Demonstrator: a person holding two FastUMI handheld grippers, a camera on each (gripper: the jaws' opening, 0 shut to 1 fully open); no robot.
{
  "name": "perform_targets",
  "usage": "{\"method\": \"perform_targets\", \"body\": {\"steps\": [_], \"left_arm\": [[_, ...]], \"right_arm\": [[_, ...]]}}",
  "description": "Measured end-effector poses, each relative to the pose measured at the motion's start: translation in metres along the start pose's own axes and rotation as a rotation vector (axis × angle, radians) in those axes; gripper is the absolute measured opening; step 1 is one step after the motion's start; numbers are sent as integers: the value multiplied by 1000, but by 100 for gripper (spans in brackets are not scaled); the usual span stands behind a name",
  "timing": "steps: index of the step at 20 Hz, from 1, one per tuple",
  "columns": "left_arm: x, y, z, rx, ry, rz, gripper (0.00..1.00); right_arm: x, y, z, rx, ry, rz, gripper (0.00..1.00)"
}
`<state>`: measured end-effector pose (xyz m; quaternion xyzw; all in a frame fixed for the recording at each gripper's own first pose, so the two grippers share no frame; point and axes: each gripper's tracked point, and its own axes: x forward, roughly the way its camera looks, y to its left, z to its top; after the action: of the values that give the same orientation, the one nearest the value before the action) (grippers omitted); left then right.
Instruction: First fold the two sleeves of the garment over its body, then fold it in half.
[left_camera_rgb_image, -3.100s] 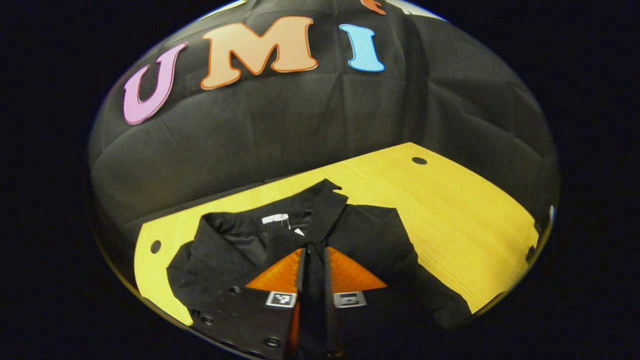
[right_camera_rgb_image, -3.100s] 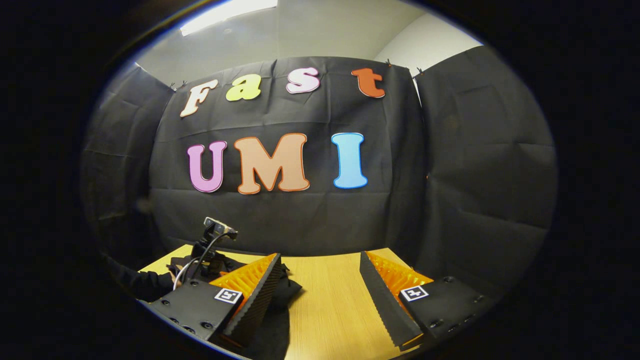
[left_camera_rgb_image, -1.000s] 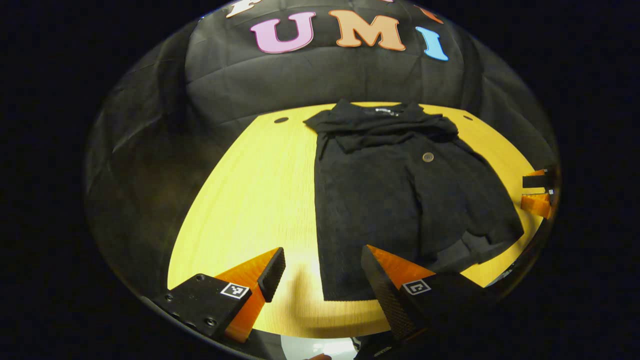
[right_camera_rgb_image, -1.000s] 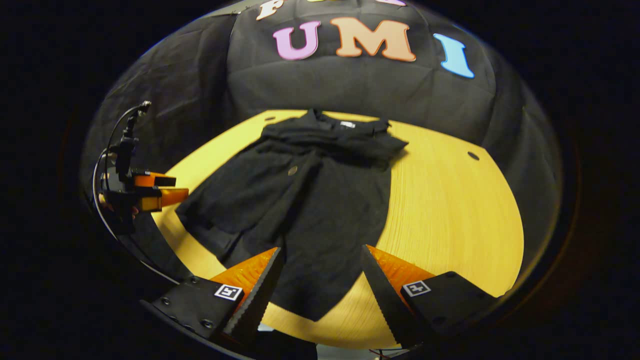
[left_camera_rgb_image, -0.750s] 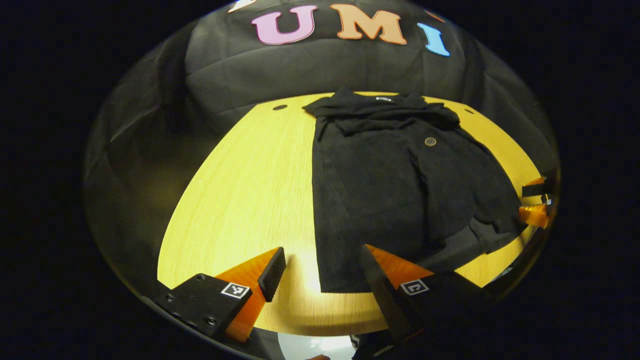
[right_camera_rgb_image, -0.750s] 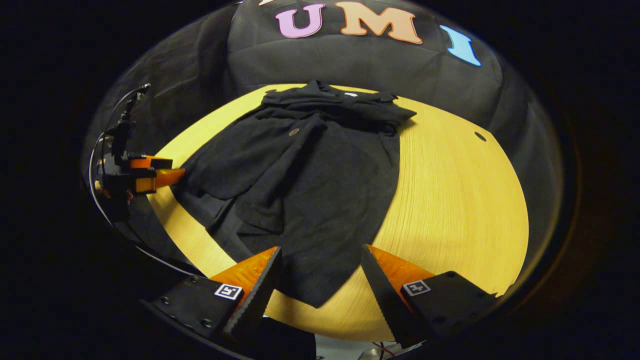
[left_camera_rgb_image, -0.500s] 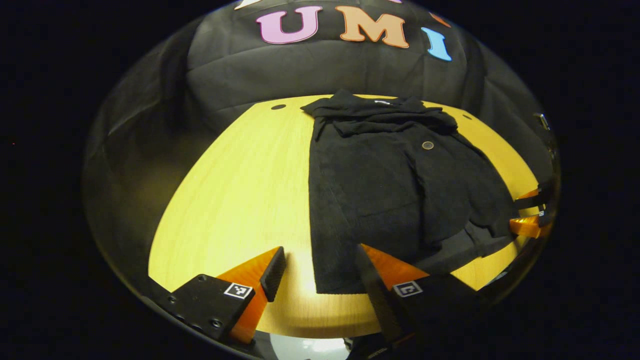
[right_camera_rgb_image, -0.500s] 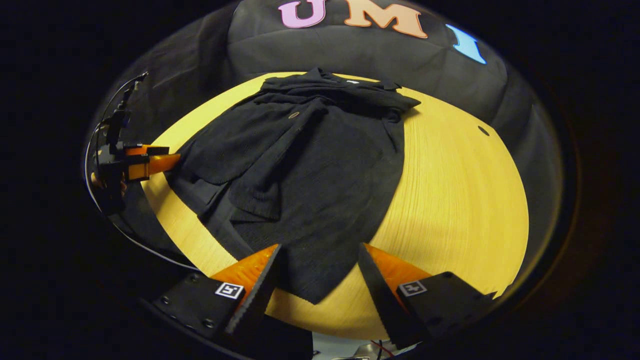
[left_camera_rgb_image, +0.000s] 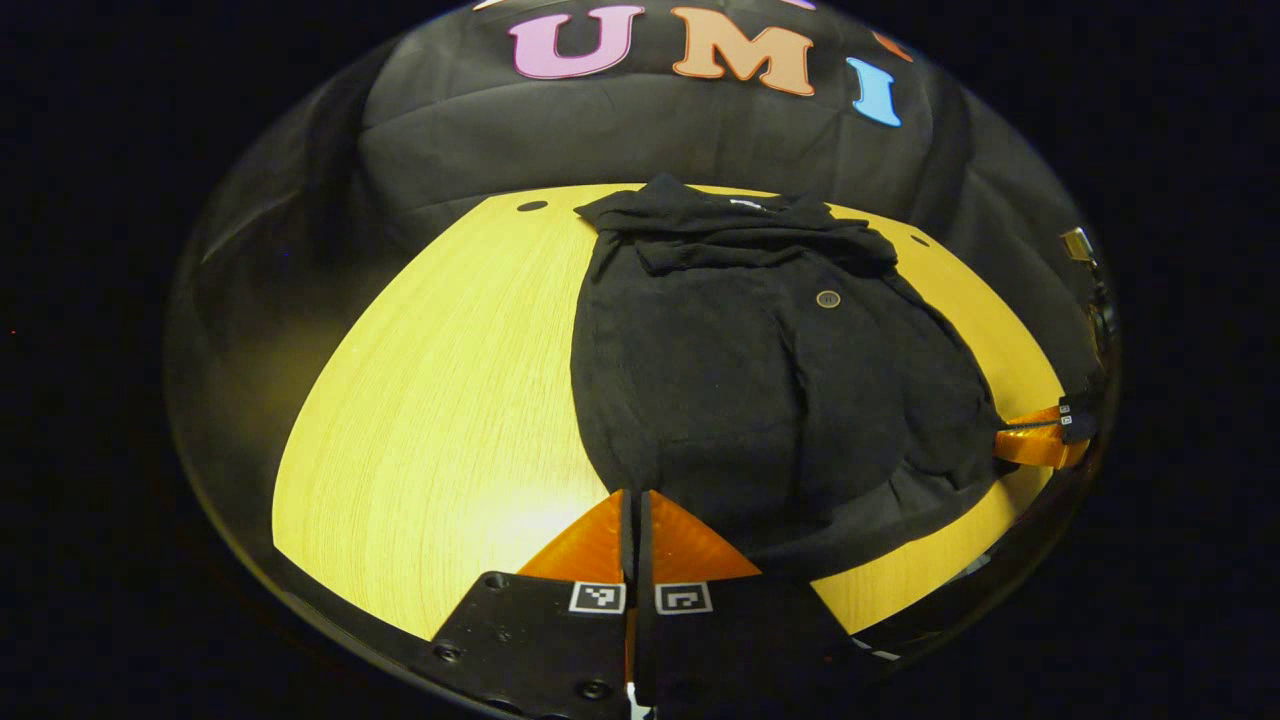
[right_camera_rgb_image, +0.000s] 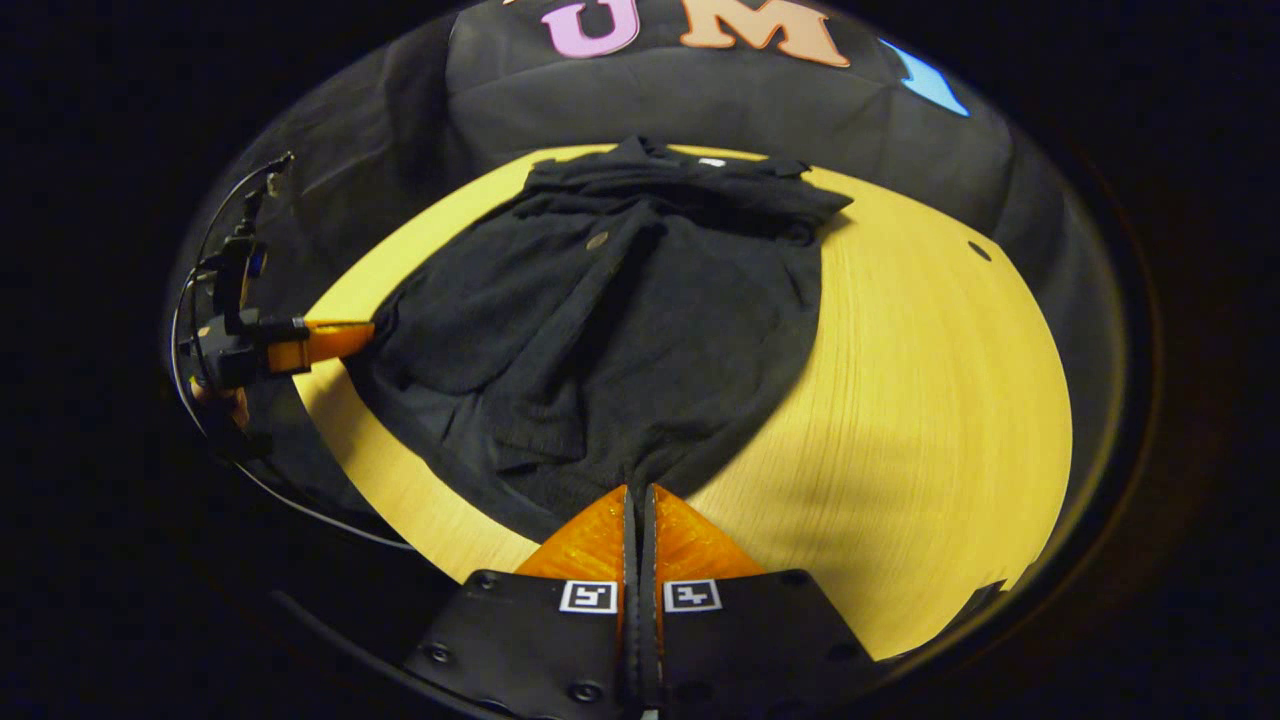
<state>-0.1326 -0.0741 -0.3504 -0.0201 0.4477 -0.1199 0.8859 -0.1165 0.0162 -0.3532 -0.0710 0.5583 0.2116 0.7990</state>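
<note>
at the near edge of the table (left_camera_rgb_image: 430, 400), the left gripper (left_camera_rgb_image: 634, 500) and right gripper (right_camera_rgb_image: 640, 495) each pinch the shirt's (left_camera_rgb_image: 740, 380) hem, fingers pressed together on it.

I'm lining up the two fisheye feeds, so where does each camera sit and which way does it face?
Left gripper view: rides the left gripper, at the near hem's left corner, facing up the black garment toward the collar; the right gripper shows far right.
Right gripper view: rides the right gripper, at the hem's right corner; the left gripper shows far left.
Shared: garment, wooden table.
</note>
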Motion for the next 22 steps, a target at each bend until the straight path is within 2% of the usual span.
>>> {"method": "perform_targets", "body": {"steps": [2, 5, 8, 13, 19, 22], "left_arm": [[-7, -2, 38, -22, -65, -21, 0], [-12, -9, 97, 4, -159, -60, 0], [-17, -11, 142, 19, -222, -101, 0], [-8, 0, 215, 54, -334, -123, 0], [16, 2, 288, 152, -421, -182, 0], [34, -4, 318, 177, -452, -195, 0]], "right_arm": [[-17, 1, 33, 14, -86, 6, 3], [-41, 2, 87, 27, -197, 4, 2], [-53, -5, 136, 42, -297, -21, 2], [-72, -22, 218, 110, -470, -68, 2], [-75, -38, 280, 142, -586, -183, 2], [-67, -51, 304, 156, -605, -212, 2]]}}
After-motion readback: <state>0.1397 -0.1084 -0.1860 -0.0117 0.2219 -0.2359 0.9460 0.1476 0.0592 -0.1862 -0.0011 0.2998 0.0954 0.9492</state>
